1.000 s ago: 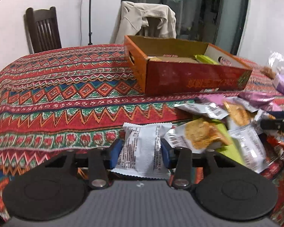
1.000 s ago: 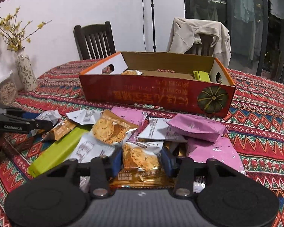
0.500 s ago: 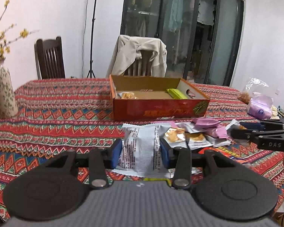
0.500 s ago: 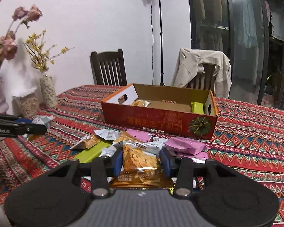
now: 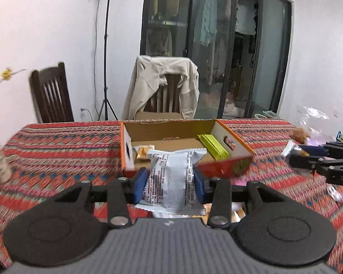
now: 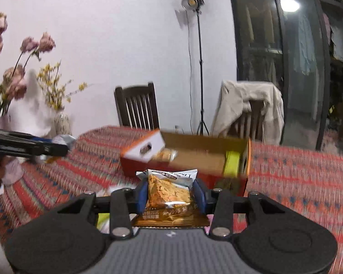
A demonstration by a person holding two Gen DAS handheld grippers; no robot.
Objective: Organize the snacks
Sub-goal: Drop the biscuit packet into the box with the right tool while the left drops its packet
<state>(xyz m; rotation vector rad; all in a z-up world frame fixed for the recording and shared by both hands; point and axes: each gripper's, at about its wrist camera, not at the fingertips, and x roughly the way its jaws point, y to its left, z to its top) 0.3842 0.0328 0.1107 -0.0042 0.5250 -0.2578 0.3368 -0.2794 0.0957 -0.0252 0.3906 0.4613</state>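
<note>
My left gripper point(image 5: 170, 183) is shut on a white snack packet point(image 5: 171, 178) and holds it up in front of the orange cardboard box point(image 5: 226, 167). The box holds a green bar point(image 5: 213, 147) and a small orange snack point(image 5: 143, 151). My right gripper point(image 6: 170, 194) is shut on an orange cracker packet point(image 6: 168, 193), raised before the same box point(image 6: 144, 147). The right gripper also shows at the right of the left wrist view point(image 5: 308, 155). The left gripper shows at the left of the right wrist view point(image 6: 57, 147).
The table has a red patterned cloth point(image 5: 57, 146). A dark chair point(image 5: 50, 93) and a chair with a beige jacket point(image 5: 164, 84) stand behind it. Vases with flowers point(image 6: 61, 118) stand at the left. A clear bag point(image 5: 313, 123) lies far right.
Both grippers have lifted with their packets, away from the snack pile, and now face the box from higher up. The view is blurred by motion.
</note>
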